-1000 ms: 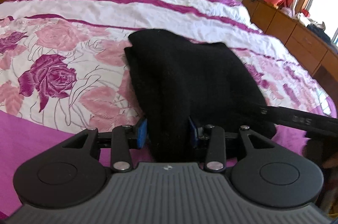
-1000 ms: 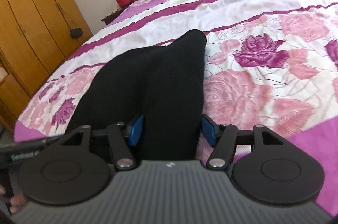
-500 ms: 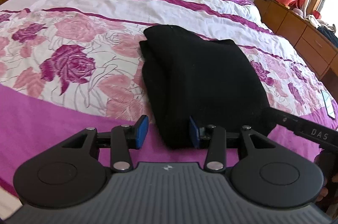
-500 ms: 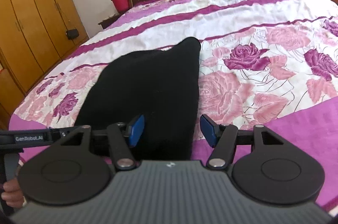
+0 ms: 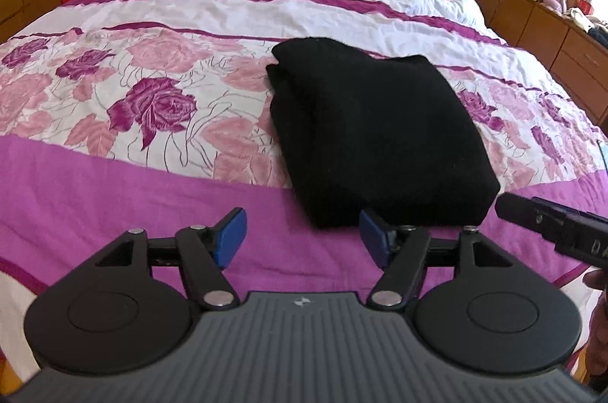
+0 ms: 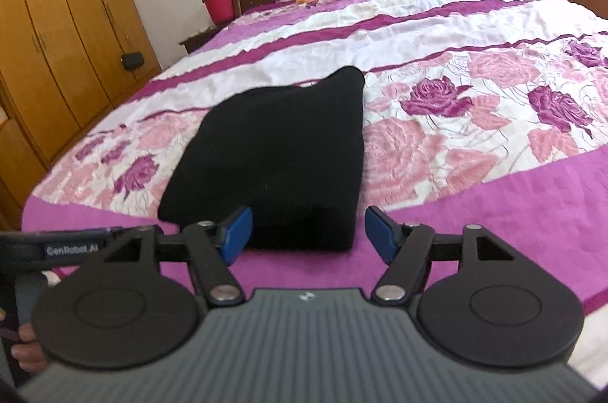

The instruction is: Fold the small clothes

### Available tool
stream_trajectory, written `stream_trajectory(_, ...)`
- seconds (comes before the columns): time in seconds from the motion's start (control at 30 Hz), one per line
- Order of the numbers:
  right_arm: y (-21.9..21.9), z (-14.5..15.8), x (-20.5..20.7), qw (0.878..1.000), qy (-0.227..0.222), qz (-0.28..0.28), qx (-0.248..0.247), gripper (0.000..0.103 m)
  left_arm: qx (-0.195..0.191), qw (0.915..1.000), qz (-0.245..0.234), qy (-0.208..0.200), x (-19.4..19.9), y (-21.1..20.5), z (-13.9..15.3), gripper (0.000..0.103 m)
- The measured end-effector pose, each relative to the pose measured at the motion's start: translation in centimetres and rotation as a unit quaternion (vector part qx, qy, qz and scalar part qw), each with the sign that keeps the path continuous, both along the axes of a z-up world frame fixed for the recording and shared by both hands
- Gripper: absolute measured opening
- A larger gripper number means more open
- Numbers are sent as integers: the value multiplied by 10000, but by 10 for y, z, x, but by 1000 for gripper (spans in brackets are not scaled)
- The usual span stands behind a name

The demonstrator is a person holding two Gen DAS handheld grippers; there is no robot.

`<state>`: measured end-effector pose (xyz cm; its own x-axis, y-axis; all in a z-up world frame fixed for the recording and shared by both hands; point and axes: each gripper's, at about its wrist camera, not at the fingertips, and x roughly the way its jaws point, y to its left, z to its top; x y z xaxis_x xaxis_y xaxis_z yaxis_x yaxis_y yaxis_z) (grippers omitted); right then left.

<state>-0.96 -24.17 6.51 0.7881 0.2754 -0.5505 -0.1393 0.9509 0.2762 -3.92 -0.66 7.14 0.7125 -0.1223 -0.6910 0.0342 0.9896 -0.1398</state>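
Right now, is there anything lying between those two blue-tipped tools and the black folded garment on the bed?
Nothing visible. The left tool and the right tool both stand open just short of the black garment's near edge, with only bare purple bedspread in between. Their jaws have just been opening, with no cloth between them.

Black knit garment (image 5: pixel 376 133) (image 6: pixel 281 160) lay folded into a thick rectangle, flat on the bedspread (image 5: pixel 114 182), near its foot edge, 1 corner bulging.

Right tongs (image 6: pixel 306 232) just opened, blue pads clear of folded black knit garment (image 6: pixel 281 156) on the floral purple bedspread (image 6: pixel 475 137).
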Motion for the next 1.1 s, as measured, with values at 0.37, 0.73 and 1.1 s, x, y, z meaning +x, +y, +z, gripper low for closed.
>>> stream_trajectory(0.37, 15, -20, -9, 9990, 100, -18, -430, 70, 311, 9987, 301, 281, 3, -13, -27, 82)
stream_trajectory(0.73, 14, -38, 0, 9980, 463, -209, -370, 70, 608, 9964, 292, 524, 11, -21, -43, 83)
stream_trajectory(1.1, 12, -42, 0, 9977, 546, -296, -284, 70, 663, 9960, 271, 542, 12, -23, -45, 83)
